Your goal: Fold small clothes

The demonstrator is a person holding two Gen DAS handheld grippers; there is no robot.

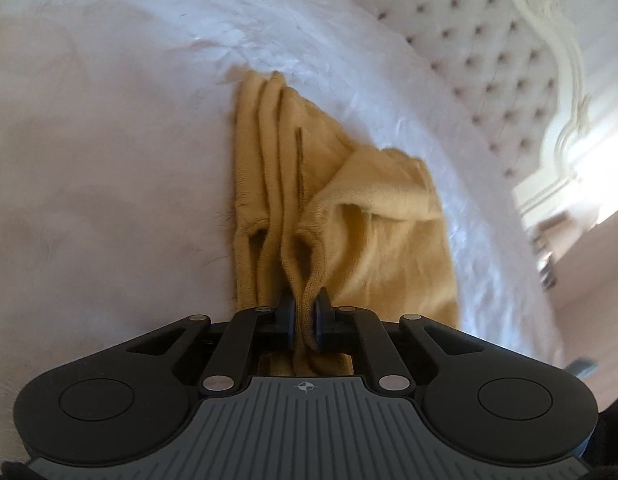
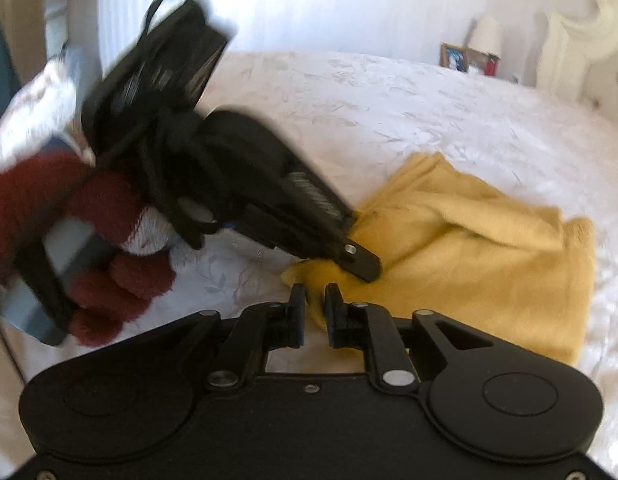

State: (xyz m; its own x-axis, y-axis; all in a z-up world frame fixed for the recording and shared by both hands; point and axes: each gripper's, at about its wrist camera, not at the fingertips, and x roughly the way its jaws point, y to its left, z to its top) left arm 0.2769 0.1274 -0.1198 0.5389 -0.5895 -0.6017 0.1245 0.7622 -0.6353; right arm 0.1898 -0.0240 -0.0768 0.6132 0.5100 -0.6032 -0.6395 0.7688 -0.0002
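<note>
A bunched edge of the yellow cloth point(image 1: 341, 208) is pinched tight between the two black pads of the left gripper point(image 1: 304, 320), and folds of it are pulled up in ridges toward the pads. In the right wrist view, the left gripper point(image 2: 359, 258) is seen from the side, blurred, with its tip down on the near corner of the yellow cloth point(image 2: 481, 264). It is held by a hand in a dark red glove point(image 2: 105, 264). The right gripper point(image 2: 313, 306) is seen with its pads close together, a narrow gap between them, and a yellow corner of the cloth sits in that gap; whether it is gripped cannot be told. The cloth is spread in loose folds on the white bed cover point(image 2: 369, 108). A tufted headboard point(image 1: 481, 52) is seen behind the bed.
</note>
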